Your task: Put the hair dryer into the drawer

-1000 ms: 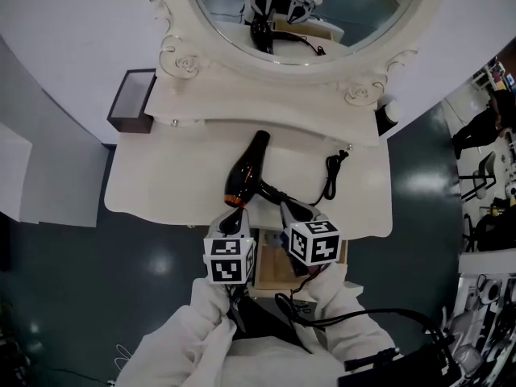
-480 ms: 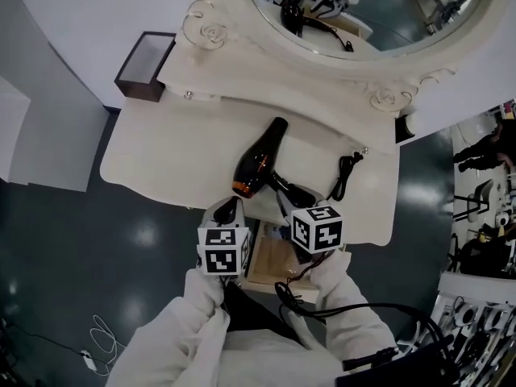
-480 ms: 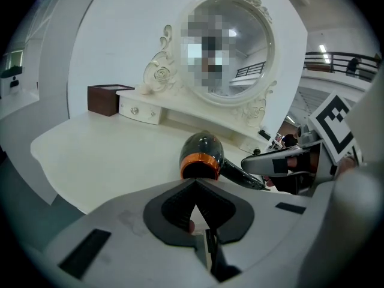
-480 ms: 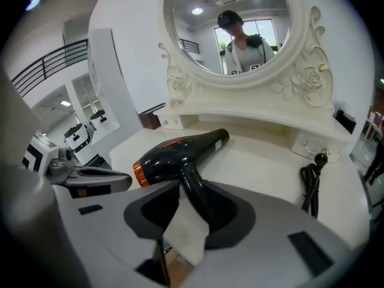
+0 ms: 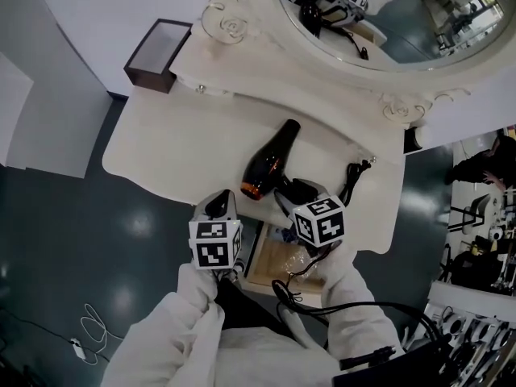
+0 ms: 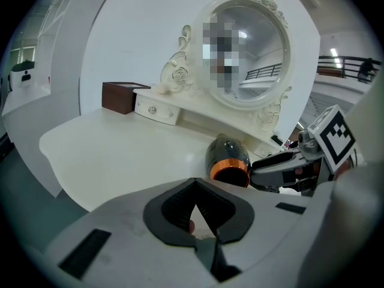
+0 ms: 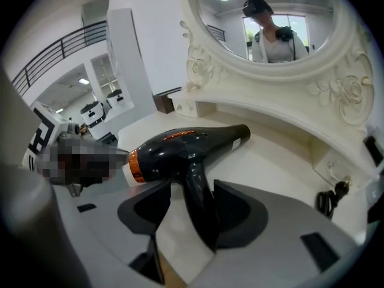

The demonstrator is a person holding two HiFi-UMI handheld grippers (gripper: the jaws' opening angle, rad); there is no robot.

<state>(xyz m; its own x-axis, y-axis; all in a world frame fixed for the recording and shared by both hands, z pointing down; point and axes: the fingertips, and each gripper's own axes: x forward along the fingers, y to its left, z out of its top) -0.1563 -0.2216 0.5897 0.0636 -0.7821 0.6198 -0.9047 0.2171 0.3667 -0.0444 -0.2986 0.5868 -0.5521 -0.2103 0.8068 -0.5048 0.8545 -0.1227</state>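
Note:
A black hair dryer (image 5: 270, 161) with an orange ring lies on the white vanity table (image 5: 177, 143), nozzle toward the mirror. In the right gripper view its handle (image 7: 198, 203) stands between the jaws of my right gripper (image 5: 292, 193), which are opening; a gap shows on the left side, so the pads do not press it. My left gripper (image 5: 218, 206) hovers at the table's near edge just left of the dryer's orange end (image 6: 228, 158), its tips together and holding nothing. Below the table edge the wooden drawer (image 5: 282, 260) stands open.
A dark brown box (image 5: 157, 53) sits on the raised shelf at the back left. The oval mirror (image 5: 379, 14) rises behind the table. The dryer's black cord and plug (image 5: 355, 176) lie at the right, near the table's edge.
The head view has swung, so the table sits further right and tilted. Both grippers have shifted slightly and lower. The dryer lies where it was on the table.

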